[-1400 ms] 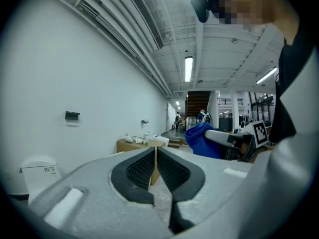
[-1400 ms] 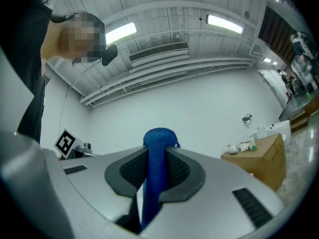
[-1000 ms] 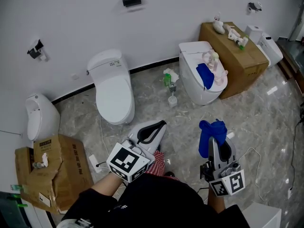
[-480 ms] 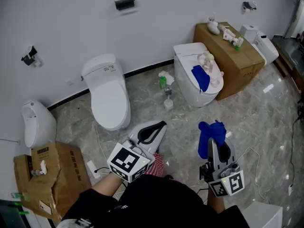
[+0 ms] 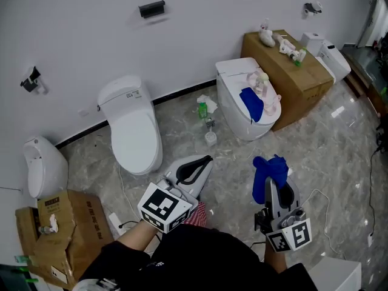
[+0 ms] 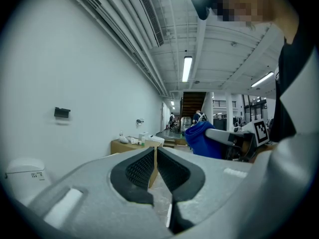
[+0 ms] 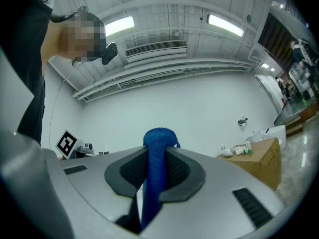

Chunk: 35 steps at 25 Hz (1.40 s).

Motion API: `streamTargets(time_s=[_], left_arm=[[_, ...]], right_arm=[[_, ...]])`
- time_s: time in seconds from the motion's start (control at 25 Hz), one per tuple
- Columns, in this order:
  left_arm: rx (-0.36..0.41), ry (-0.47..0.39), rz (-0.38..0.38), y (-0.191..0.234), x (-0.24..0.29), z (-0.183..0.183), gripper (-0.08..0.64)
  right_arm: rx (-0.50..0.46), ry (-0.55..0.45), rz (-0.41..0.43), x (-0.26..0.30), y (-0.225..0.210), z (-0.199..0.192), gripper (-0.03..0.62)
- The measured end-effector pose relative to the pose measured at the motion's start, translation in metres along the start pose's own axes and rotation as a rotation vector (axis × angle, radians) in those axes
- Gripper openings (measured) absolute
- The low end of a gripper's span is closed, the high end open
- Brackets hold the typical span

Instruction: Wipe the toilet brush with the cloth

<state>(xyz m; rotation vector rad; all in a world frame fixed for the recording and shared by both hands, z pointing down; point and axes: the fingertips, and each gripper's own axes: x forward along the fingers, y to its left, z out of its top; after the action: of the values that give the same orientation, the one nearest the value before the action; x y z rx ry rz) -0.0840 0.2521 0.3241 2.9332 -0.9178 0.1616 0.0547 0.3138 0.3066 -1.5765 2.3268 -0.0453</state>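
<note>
The toilet brush [image 5: 210, 126] stands in a small white holder [image 5: 210, 139] on the floor between two toilets, well ahead of both grippers. My right gripper [image 5: 277, 179] [image 7: 155, 151] is shut on a blue cloth [image 5: 268, 170] [image 7: 156, 173], which bunches above the jaws and hangs between them. My left gripper [image 5: 205, 159] [image 6: 155, 153] is shut with nothing in it, held low at the left. In the left gripper view the blue cloth [image 6: 202, 141] shows off to the right.
A white toilet [image 5: 130, 126] stands at the left and another toilet [image 5: 237, 96] at the right, with a second blue cloth [image 5: 250, 103] on its lid. A green bottle [image 5: 202, 109] sits beside the brush. A cardboard box [image 5: 291, 71], a urinal [image 5: 40, 165] and an open carton [image 5: 60, 223] line the edges.
In the head view the toilets, brush and boxes have slid to the left and slightly nearer. Both grippers keep the same pose, the right still gripping the cloth.
</note>
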Motion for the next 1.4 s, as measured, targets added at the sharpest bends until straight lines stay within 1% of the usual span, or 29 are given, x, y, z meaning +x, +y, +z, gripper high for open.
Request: streamTargets(time_s=[0.6,0.84,1.12,1.4], left_arm=[[-0.007,0.006,-0.060,0.036,0.038,0.007,0.004],[-0.010,0.006,-0.080,0.058,0.051,0.009,0.005],[-0.023,0.004,-0.092,0.094,0.062,0.016,0.005],[-0.032,0.016,-0.107,0.122,0.069,0.013,0.005]], right_arm=[[-0.014,0.006,-0.048,0.041,-0.021,-0.002,0.064],[-0.016,0.007,-0.065,0.065,-0.027,-0.006,0.064],[-0.019,0.011,-0.063,0.104,-0.025,-0.009,0.064],[-0.024,0.028,-0.073,0.131,-0.024,-0.018,0.064]])
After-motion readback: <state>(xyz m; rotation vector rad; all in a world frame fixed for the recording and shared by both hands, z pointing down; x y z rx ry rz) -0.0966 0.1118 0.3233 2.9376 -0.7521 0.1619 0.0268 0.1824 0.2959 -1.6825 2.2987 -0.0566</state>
